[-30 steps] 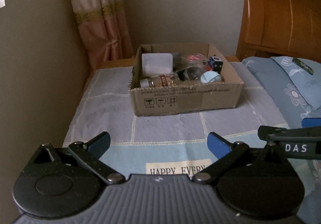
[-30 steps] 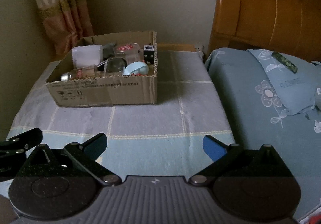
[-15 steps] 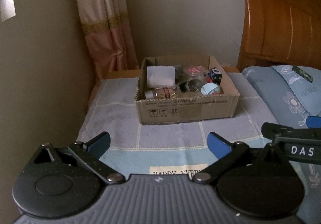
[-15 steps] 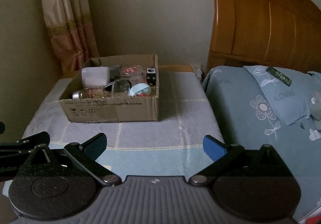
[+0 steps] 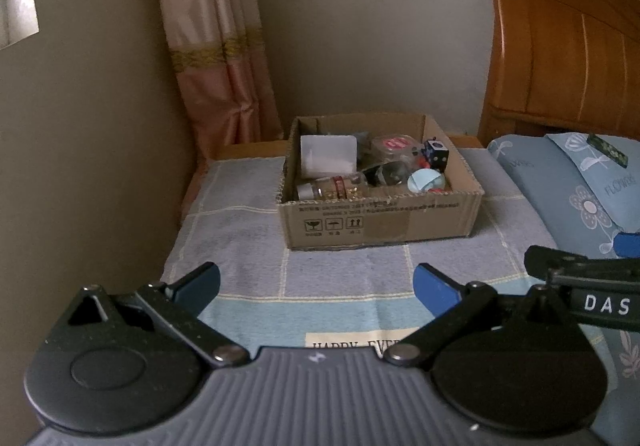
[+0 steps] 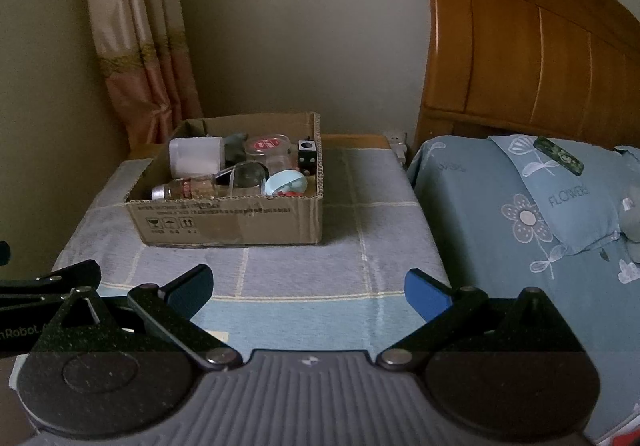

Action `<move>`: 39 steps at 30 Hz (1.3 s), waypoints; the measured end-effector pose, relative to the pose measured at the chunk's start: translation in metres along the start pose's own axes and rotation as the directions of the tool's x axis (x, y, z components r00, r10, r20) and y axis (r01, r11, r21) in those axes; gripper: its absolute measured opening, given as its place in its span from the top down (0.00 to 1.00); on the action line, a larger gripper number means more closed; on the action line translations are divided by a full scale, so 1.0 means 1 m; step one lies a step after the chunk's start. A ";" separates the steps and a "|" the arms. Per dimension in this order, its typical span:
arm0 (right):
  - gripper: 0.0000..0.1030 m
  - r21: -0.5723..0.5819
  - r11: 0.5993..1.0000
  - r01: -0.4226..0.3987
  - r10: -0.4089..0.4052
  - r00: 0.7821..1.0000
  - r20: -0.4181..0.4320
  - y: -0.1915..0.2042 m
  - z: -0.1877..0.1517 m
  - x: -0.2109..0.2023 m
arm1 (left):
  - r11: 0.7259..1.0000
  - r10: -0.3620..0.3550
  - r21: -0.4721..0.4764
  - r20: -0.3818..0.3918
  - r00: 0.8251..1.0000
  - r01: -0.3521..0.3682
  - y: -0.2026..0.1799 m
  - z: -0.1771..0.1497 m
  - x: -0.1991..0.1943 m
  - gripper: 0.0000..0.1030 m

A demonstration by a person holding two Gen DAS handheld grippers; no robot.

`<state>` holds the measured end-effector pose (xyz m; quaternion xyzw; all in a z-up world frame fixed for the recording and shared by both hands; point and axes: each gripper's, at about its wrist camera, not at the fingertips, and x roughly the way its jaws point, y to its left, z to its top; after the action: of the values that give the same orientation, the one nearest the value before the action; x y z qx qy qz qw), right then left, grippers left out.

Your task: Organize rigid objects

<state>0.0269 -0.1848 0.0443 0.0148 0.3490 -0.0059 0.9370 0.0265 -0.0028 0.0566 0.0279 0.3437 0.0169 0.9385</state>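
A: Nearest first; how do the claws stand?

B: The left gripper point(image 5: 316, 282) is spread wide with nothing between its blue pads; the right gripper point(image 6: 308, 288) is spread just as wide and equally empty; both hang over the near edge of the cloth point(image 6: 304, 310), well short of the box point(image 5: 380, 222); the right one's black linkage pokes in at the right side of the left view.

A: And under them?

B: A checked blue-grey cloth over a low table; a label reading "HAPPY EVER" lies at its near edge, partly hidden by the left gripper's body.

A: Where are the rigid things?

B: All in the cardboard box, which sits toward the far left of the cloth; along its near wall a small bottle point(image 5: 332, 188) lies on its side, cap to the left; a pale blue ball point(image 5: 426, 180) rests at the near right corner; a dark glass piece lies between them, I cannot tell what; behind, a white tub point(image 5: 328, 156) at the far left, a clear jar point(image 6: 268, 152) with a red lid in the middle, a black dice point(image 5: 436, 154) at the far right.

A: Beyond that?

B: A curtain point(image 5: 216, 46) in the corner behind; a bed with a blue pillow point(image 6: 560, 186) and a wooden headboard point(image 6: 520, 58) to the right.
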 end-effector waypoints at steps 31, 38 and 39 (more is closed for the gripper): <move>0.00 0.003 1.000 -0.001 0.001 1.000 0.008 0.006 0.000 -0.003 | 1.000 0.010 -0.003 0.013 1.000 -0.010 0.006 0.002 -0.005 0.01; 0.00 0.004 1.000 -0.002 0.002 1.000 0.010 0.006 0.000 -0.004 | 1.000 0.012 -0.004 0.016 1.000 -0.012 0.006 0.003 -0.006 0.01; 0.00 0.005 1.000 -0.001 0.001 1.000 0.011 0.006 0.000 -0.004 | 1.000 0.013 -0.004 0.016 1.000 -0.013 0.006 0.003 -0.006 0.01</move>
<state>0.0240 -0.1785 0.0467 0.0173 0.3437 -0.0064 0.9389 0.0236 0.0028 0.0634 0.0284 0.3357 0.0234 0.9412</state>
